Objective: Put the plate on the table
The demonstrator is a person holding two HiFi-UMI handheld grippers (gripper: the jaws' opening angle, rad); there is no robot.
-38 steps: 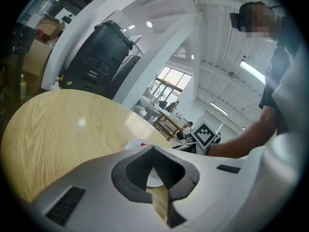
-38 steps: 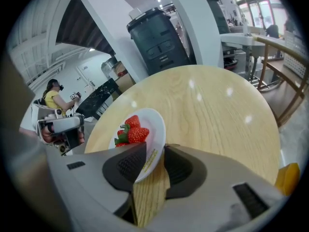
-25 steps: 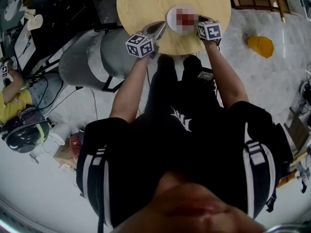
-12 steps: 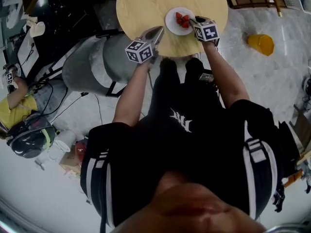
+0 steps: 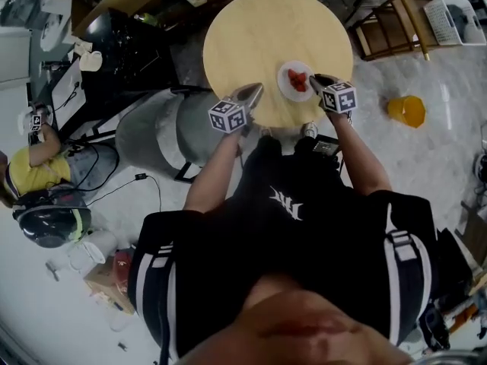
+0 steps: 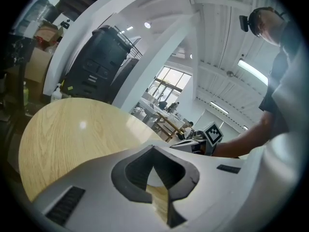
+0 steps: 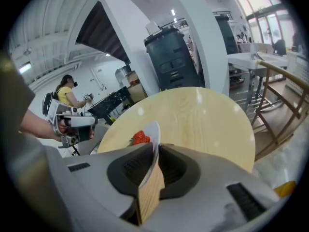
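Observation:
A small white plate (image 5: 287, 74) with strawberries (image 5: 299, 80) is over the near right part of the round wooden table (image 5: 259, 36). My right gripper (image 5: 313, 80) holds its near right rim. In the right gripper view the thin rim (image 7: 153, 138) runs between the two dark pads, with the strawberries (image 7: 140, 137) just beyond; the jaws (image 7: 155, 151) have just been closing onto it. My left gripper (image 5: 257, 88) hangs at the table's near edge, left of the plate, its tips (image 6: 153, 151) together with nothing between them.
A grey padded seat (image 5: 163, 128) stands just left of the table's near edge. An orange bucket (image 5: 407, 110) lies on the floor to the right, a wooden rack (image 5: 392, 21) behind it. A seated person in yellow (image 5: 30, 169) is far left. A dark bin (image 7: 174, 62) stands beyond the table.
The head view has shifted, so the table and plate sit lower and smaller in the picture. The right gripper stays at the plate's rim, the left one at the table's near edge.

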